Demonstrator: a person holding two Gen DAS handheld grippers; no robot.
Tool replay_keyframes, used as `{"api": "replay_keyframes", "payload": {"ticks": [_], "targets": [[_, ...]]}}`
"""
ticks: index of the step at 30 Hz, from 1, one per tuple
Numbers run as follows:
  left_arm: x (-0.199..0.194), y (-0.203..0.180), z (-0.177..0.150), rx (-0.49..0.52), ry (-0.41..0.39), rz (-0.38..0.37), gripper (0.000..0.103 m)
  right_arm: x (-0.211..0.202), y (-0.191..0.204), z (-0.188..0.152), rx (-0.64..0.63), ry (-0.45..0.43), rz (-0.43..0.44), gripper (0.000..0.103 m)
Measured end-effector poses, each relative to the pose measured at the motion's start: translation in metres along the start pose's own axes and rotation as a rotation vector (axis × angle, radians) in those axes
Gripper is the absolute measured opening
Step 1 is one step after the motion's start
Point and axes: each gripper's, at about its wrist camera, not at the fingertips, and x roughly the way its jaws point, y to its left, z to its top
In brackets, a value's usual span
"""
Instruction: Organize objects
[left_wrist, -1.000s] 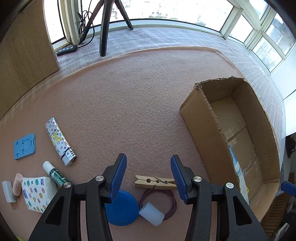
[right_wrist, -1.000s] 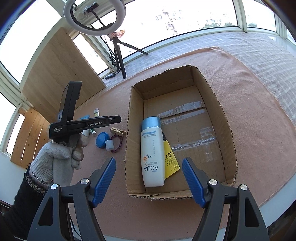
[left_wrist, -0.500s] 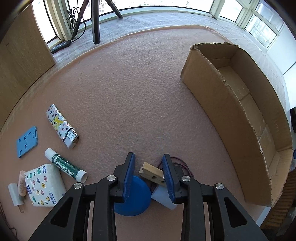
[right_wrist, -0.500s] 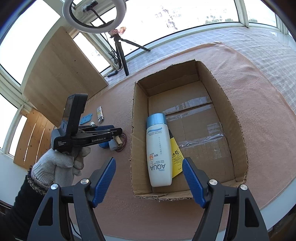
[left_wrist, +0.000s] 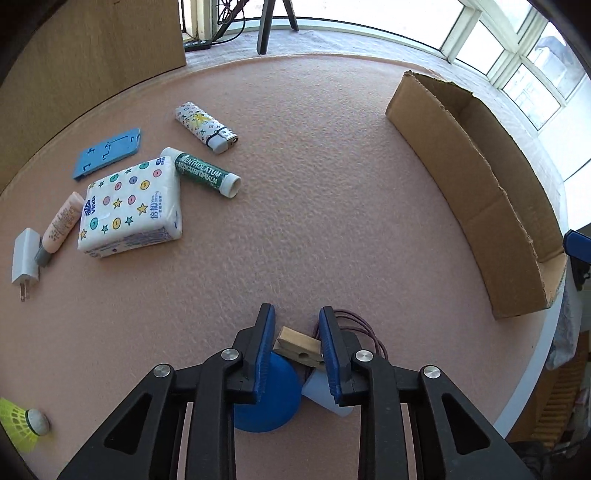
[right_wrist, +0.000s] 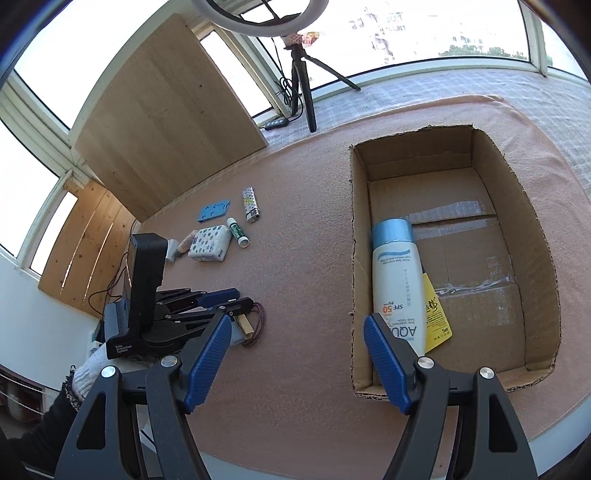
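Left tongs (left_wrist: 297, 345) around clothespin (left_wrist: 297, 346)

Pink felt-covered table (left_wrist: 332, 177). At right, open cardboard box (left_wrist: 480, 192). Upper left: patterned lighter (left_wrist: 205, 126), Mentholatum lip balm (left_wrist: 203, 173), tissue pack (left_wrist: 130, 206), blue card (left_wrist: 107, 153), cream tube (left_wrist: 61, 227), white charger (left_wrist: 25, 258). Lower left corner: yellow shuttlecock (left_wrist: 20, 424). Bottom centre: blue lid (left_wrist: 271, 400).

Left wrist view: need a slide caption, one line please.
Left gripper shut on clothespin, box to its right.
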Motion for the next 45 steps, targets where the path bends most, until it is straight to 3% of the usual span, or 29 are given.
{"api": "replay_keyframes", "payload": {"ticks": [9,12,21,23,25,27,33,45], "targets": [[-0.038,0.040,-0.046,-0.084,-0.049,0.045,0.028,0.031,0.042,-0.003,-0.090,0.079,0.043,0.071],[-0.043,0.052,-0.060,-0.081,-0.049,0.120,0.028,0.043,0.055,-0.006,-0.123,0.108,0.049,0.071],[-0.084,0.094,-0.092,-0.201,-0.116,0.083,0.029,0.072,0.084,-0.022,-0.220,0.179,0.042,0.071],[-0.090,0.088,-0.100,-0.182,-0.116,0.068,0.039,0.077,0.087,-0.025,-0.229,0.189,0.035,0.071],[-0.092,0.080,-0.107,-0.157,-0.111,0.061,0.056,0.081,0.087,-0.027,-0.230,0.196,0.031,0.071],[-0.092,0.069,-0.113,-0.129,-0.102,0.062,0.064,0.085,0.089,-0.028,-0.233,0.202,0.024,0.071],[-0.069,0.056,-0.121,-0.086,-0.073,0.118,0.065,0.093,0.096,-0.032,-0.254,0.221,0.018,0.071],[-0.058,0.078,-0.123,-0.127,-0.085,0.114,0.061,0.105,0.119,-0.038,-0.305,0.240,0.037,0.071]]}}
